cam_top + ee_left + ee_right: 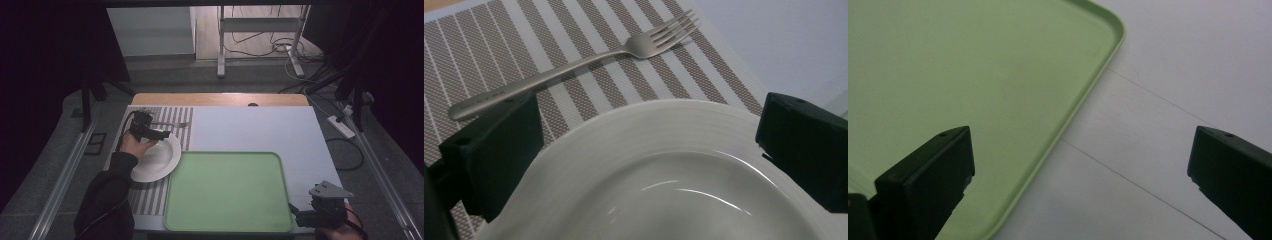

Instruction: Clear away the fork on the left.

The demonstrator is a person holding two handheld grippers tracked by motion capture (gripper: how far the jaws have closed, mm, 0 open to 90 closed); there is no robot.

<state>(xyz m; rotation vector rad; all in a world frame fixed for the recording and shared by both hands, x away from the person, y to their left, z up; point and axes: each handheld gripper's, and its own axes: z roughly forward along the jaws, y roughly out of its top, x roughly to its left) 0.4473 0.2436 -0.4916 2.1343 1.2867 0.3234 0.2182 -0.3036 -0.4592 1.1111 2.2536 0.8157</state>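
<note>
One plate (664, 165), one fork (574, 62), one tray (973, 75).

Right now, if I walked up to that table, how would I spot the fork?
Find the striped placemat at the table's left, beside the green tray. A white plate sits on it, under the left claw. The fork lies just beyond the plate: the one slim metal piece, tines pointing right.
</note>
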